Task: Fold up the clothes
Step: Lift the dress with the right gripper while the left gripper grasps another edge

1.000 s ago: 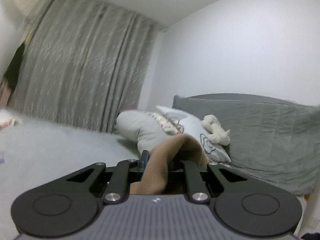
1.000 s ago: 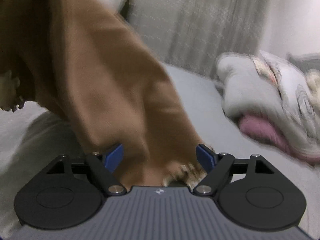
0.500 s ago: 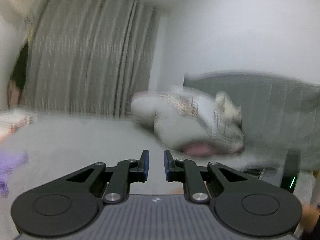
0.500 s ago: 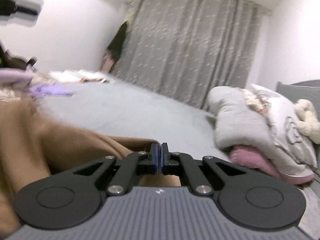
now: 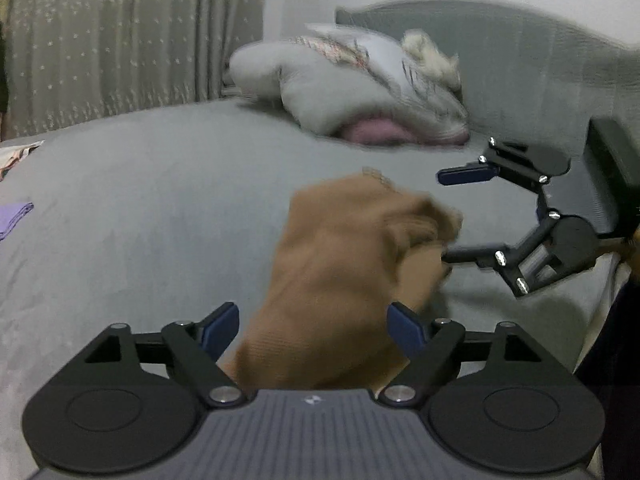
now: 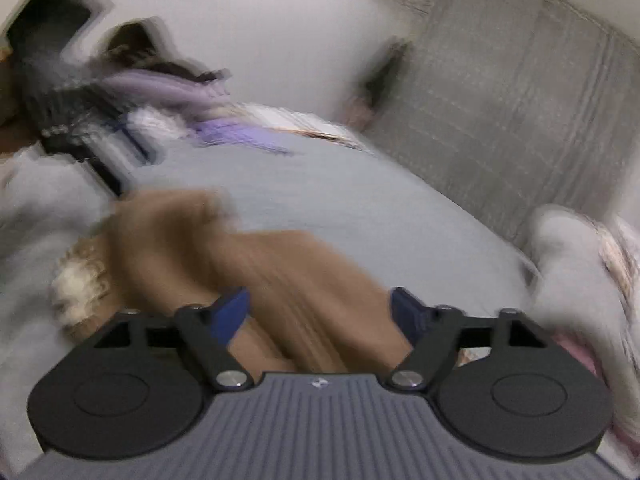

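A brown garment [image 5: 352,272] lies bunched on the grey bed [image 5: 140,208]. My left gripper [image 5: 312,328] is open, its blue fingertips either side of the near part of the cloth. My right gripper [image 6: 320,312] is also open, with the brown garment [image 6: 256,264] between and ahead of its fingers. In the left wrist view the right gripper [image 5: 452,216] shows at the right, open, its lower finger against the cloth. The right wrist view is blurred by motion.
Grey and patterned pillows [image 5: 348,92] with a plush toy lie at the headboard [image 5: 520,56]. A purple garment [image 5: 12,216] sits at the left of the bed; more purple clothes [image 6: 224,132] show in the right wrist view. Grey curtains [image 5: 120,40] hang behind.
Both grippers have opened: the right was shut on the brown garment half a second ago. The garment, held up a second ago, now lies on the bed. Both cameras tilted down.
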A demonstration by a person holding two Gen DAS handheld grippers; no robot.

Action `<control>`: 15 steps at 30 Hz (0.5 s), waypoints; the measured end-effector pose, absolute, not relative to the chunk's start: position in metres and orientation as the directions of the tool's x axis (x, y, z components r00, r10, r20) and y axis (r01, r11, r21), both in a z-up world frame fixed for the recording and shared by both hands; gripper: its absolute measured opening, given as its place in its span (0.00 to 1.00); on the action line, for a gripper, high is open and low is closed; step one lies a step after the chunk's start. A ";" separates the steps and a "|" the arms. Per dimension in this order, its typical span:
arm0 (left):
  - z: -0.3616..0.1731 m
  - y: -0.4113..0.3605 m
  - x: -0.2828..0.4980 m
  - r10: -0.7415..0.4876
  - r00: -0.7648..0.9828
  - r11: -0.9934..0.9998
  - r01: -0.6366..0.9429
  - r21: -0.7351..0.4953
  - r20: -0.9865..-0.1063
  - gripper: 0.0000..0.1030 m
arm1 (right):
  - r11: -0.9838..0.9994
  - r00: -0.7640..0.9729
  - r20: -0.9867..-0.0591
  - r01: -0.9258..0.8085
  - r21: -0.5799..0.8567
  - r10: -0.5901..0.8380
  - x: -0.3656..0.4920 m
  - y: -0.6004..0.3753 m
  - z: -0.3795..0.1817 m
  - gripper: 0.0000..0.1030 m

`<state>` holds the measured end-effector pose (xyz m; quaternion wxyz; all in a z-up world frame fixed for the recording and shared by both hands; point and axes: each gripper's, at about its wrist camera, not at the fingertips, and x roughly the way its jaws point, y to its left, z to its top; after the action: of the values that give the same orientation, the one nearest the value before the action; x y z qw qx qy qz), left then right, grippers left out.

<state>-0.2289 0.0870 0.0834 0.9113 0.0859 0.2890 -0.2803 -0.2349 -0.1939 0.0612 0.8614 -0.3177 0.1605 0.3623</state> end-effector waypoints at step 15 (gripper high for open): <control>0.070 0.072 -0.228 -0.587 0.562 0.777 0.593 -0.211 -0.583 0.84 | 0.852 0.903 -0.184 -0.427 -0.303 0.387 -0.217 -0.211 0.185 0.08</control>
<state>-0.2277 0.0717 0.0698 0.8837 0.0046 0.3280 -0.3340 -0.2168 -0.2111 0.1848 0.9606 -0.1705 0.0581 0.2119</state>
